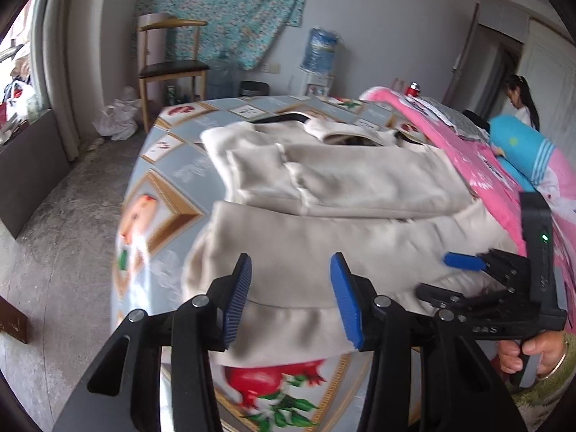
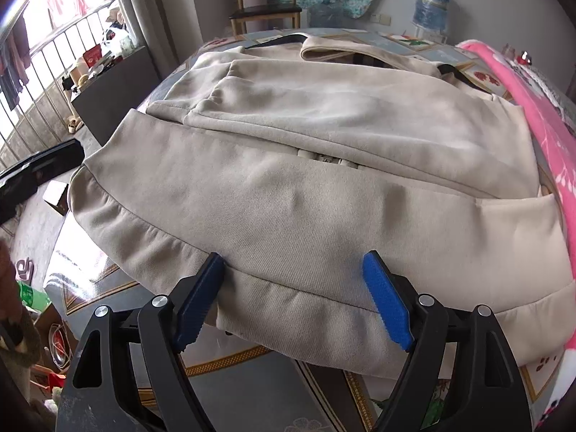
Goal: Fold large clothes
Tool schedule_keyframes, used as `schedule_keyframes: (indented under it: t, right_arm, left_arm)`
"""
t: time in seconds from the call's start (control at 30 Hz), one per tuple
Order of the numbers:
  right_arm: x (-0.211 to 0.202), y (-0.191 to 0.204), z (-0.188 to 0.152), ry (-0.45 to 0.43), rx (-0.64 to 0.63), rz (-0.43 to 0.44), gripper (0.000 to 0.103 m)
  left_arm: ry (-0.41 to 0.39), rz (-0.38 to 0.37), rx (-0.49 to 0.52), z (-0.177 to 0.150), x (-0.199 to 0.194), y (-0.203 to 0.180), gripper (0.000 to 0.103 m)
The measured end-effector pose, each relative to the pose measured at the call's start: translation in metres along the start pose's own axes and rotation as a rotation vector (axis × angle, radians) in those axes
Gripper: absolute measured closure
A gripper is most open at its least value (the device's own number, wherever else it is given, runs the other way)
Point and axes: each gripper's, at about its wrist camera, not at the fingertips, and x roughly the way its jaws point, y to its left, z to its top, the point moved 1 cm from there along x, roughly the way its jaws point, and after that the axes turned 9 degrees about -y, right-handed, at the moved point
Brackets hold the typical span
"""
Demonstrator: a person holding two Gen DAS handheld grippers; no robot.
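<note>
A large cream sweatshirt (image 1: 342, 187) (image 2: 306, 187) lies flat on the table, a sleeve folded across its chest and its ribbed hem (image 2: 280, 309) toward me. My left gripper (image 1: 291, 256) hovers over the left part of the hem, its jaws apart with only flat cloth behind the blue pads. My right gripper (image 2: 293, 255) stands wide open just above the middle of the hem, gripping nothing. In the left wrist view the right gripper (image 1: 450, 275) shows at the right, low over the hem, with a hand (image 1: 532, 352) on its grip.
The table wears a grey oilcloth (image 1: 162, 187) printed with framed fruit. A pink blanket (image 1: 468, 151) (image 2: 540, 115) and a blue bolster (image 1: 518, 144) lie along its right side. Beyond stand a wooden chair (image 1: 172, 68), a water dispenser (image 1: 318, 54) and a person (image 1: 522, 100) by the door.
</note>
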Motion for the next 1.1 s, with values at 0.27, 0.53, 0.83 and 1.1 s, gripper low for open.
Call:
schedule_keyframes:
  t: [0.27,0.53,0.83,1.1]
  right_arm:
    - [0.000,0.001,0.000,0.008,-0.002,0.002,0.026]
    - [0.000,0.002,0.000,0.012,-0.009,0.000,0.026]
    - [0.000,0.003,-0.001,0.011,-0.006,-0.005,0.026]
    - [0.000,0.003,0.000,0.011,-0.007,-0.004,0.026]
  left_arm:
    - [0.122,0.043,-0.094,0.012,0.051,0.046,0.063]
    - [0.137,-0.082,-0.198,0.016,0.066,0.068,0.063]
    - [0.115,-0.221,-0.228,0.025,0.076,0.073,0.064]
    - [0.054,-0.346,-0.200,0.029,0.056,0.064,0.066]
